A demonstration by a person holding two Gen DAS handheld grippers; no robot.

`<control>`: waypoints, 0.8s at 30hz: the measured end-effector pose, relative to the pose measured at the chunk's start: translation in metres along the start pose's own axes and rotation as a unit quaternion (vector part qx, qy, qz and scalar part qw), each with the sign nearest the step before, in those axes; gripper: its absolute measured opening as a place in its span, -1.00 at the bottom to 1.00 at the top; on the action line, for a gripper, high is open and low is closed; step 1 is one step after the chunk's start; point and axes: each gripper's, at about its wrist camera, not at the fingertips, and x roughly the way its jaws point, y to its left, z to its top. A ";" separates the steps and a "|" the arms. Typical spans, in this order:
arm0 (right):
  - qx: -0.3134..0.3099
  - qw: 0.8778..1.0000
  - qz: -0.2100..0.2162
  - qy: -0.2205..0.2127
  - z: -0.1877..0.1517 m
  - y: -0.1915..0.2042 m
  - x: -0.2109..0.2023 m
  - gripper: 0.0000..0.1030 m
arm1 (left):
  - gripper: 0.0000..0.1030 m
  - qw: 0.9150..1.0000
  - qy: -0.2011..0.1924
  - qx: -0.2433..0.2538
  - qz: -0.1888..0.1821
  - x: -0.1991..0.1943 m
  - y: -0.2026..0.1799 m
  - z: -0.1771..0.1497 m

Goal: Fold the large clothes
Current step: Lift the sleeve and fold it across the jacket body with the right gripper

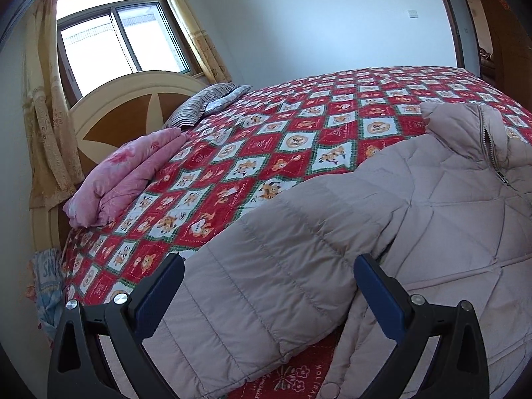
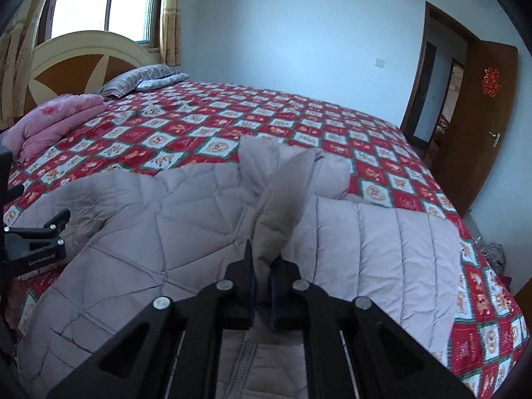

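Observation:
A large pale pink quilted down jacket [image 1: 382, 219] lies spread on the red patterned bed quilt [image 1: 266, 139]. My left gripper [image 1: 269, 282] is open, its two fingers on either side of the jacket's left sleeve [image 1: 259, 282], just above it. My right gripper [image 2: 262, 276] is shut on a raised fold of the jacket's front edge [image 2: 282, 206], near the zip and below the collar [image 2: 292, 163]. The jacket [image 2: 166, 219] fills the near part of the right wrist view. The left gripper [image 2: 36, 236] shows at that view's left edge.
A folded pink blanket [image 1: 123, 176] and a striped pillow [image 1: 202, 103] lie near the headboard [image 1: 126, 106]. A window with curtains [image 1: 109, 36] is behind it. An open brown door [image 2: 478, 116] stands at the far right. Bare quilt [image 2: 232, 116] stretches beyond the jacket.

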 end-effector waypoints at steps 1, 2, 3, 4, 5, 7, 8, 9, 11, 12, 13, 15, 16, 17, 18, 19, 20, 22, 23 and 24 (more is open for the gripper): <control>0.001 1.000 0.006 0.008 -0.004 0.004 0.008 -0.85 | 0.98 1.000 0.003 -0.001 0.001 0.001 0.000 0.000; 0.000 1.000 0.011 0.014 -0.008 0.007 0.010 -0.85 | 0.98 1.000 0.006 -0.003 0.000 0.002 -0.001 0.000; 0.000 1.000 0.017 0.020 -0.011 0.011 0.016 -0.85 | 0.98 1.000 0.008 -0.003 -0.001 0.003 -0.003 0.000; 0.002 0.999 0.021 0.025 -0.014 0.015 0.021 -0.84 | 0.98 1.000 0.009 -0.003 -0.002 0.003 -0.006 0.000; 0.002 0.999 0.025 0.028 -0.018 0.015 0.020 -0.84 | 0.98 1.000 0.010 -0.002 -0.002 0.003 -0.009 0.000; -0.003 0.998 0.040 0.039 -0.021 0.025 0.030 -0.79 | 0.98 1.000 0.014 -0.002 -0.002 0.003 -0.017 0.001; -0.009 0.998 0.048 0.046 -0.022 0.027 0.034 -0.72 | 0.98 1.000 0.016 -0.002 -0.003 0.003 -0.021 0.002; -0.012 0.997 0.053 0.048 -0.024 0.028 0.035 -0.67 | 0.98 1.000 0.018 -0.001 -0.005 0.003 -0.024 0.003; -0.009 0.996 0.072 0.048 -0.023 0.023 0.028 -0.11 | 0.98 1.000 0.016 0.003 -0.009 -0.003 -0.030 0.007; -0.002 0.996 0.084 0.044 -0.023 0.017 0.019 0.36 | 0.98 1.000 0.011 0.004 -0.011 -0.006 -0.032 0.010; 0.004 0.996 0.089 0.029 -0.023 0.009 0.005 0.56 | 0.98 1.000 0.005 0.006 -0.011 -0.011 -0.034 0.012; 0.009 0.996 0.085 0.006 -0.024 -0.007 -0.018 0.56 | 0.98 1.000 -0.006 0.008 -0.015 -0.020 -0.039 0.019; 0.010 0.996 0.084 0.001 -0.026 -0.019 -0.031 0.56 | 0.98 1.000 -0.011 0.007 -0.021 -0.025 -0.043 0.023; 0.016 0.997 0.082 -0.007 -0.028 -0.031 -0.040 0.56 | 0.98 1.000 -0.014 0.005 -0.027 -0.030 -0.048 0.026; 0.029 0.997 0.072 -0.016 -0.030 -0.047 -0.049 0.56 | 0.98 0.999 -0.019 0.005 -0.037 -0.036 -0.056 0.029; 0.046 0.997 0.058 -0.022 -0.033 -0.065 -0.055 0.56 | 0.98 0.999 -0.025 0.008 -0.046 -0.042 -0.065 0.033; 0.063 0.997 0.044 -0.027 -0.033 -0.080 -0.059 0.55 | 0.98 0.998 -0.030 0.014 -0.053 -0.048 -0.076 0.036; 0.114 0.993 0.004 -0.033 -0.035 -0.122 -0.060 0.40 | 0.98 0.997 -0.042 0.027 -0.067 -0.060 -0.101 0.040; 0.143 0.989 -0.021 -0.029 -0.037 -0.144 -0.057 0.35 | 0.98 0.995 -0.047 0.034 -0.075 -0.064 -0.114 0.041; 0.172 0.984 -0.042 -0.023 -0.039 -0.166 -0.054 0.21 | 0.98 0.995 -0.053 0.043 -0.078 -0.068 -0.125 0.041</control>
